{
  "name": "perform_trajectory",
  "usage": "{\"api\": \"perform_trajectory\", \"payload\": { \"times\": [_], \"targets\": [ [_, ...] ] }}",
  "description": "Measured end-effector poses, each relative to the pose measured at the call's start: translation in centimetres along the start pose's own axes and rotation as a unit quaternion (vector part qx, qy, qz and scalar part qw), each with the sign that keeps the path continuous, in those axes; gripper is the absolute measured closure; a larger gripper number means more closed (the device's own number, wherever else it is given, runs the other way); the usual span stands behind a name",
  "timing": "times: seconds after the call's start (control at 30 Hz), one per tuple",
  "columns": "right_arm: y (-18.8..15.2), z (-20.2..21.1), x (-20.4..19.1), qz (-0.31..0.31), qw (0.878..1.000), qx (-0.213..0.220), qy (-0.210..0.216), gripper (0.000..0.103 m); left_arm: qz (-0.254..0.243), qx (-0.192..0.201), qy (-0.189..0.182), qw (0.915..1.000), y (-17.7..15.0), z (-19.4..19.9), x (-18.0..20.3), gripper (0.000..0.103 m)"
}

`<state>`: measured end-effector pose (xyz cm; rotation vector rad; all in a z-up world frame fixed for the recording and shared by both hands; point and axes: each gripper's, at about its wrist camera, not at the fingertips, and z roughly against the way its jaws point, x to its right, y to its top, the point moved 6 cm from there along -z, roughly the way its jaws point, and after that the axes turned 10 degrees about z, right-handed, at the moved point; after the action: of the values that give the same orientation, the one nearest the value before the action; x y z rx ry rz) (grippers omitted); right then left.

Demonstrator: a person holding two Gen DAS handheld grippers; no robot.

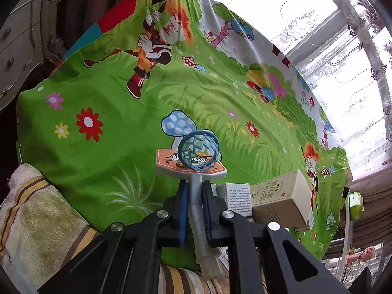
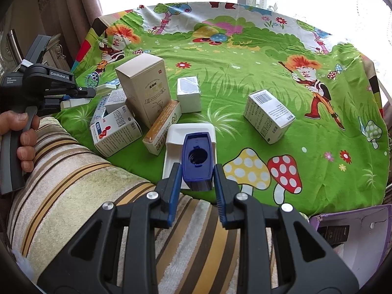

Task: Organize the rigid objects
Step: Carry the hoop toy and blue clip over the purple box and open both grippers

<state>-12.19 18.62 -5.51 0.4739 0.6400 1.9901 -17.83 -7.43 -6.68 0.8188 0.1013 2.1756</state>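
Where jaws clamp, toy hoop (image 1: 196,156) reads "BASKETBALL"

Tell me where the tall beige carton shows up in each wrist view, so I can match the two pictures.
Left wrist view: the tall beige carton is at lower right, seen tilted, just right of the left gripper that is shut on the toy basketball hoop.
Right wrist view: it stands upright, left of centre, among the smaller boxes.
Shared landmark: the small white box right beside the carton.
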Motion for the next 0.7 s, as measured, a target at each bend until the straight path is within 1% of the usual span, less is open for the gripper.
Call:
{"api": "perform_trajectory", "payload": {
  "times": [0.2,0.33,0.43,0.6,0.7],
  "targets": [
    [-0.3,1.1,0.6,-0.02,1.0,0.011,0.002,0.073,-0.033,0.048,-0.023,0.998,-1.7,3.8,1.2,0.091],
    [-0.7,2.3,0.8,-0.028,0.999,0.019,-0.001,0.073,-0.057,0.062,-0.046,0.9954,-3.6,5.8,2.5,0.091],
    [-1.3,3.5,1.1,-0.041,0.999,0.026,-0.001,0.073,-0.076,0.058,-0.067,0.9932,-5.1,6.8,4.0,0.091],
    [-2.5,5.9,2.7,-0.074,0.996,0.043,-0.001,0.074,-0.116,0.032,-0.099,0.9878,-8.2,7.4,7.4,0.091],
    [-3.7,7.4,4.2,-0.093,0.995,0.048,-0.008,0.074,-0.143,0.017,-0.112,0.9832,-10.2,7.1,9.4,0.091]
  ]
}}
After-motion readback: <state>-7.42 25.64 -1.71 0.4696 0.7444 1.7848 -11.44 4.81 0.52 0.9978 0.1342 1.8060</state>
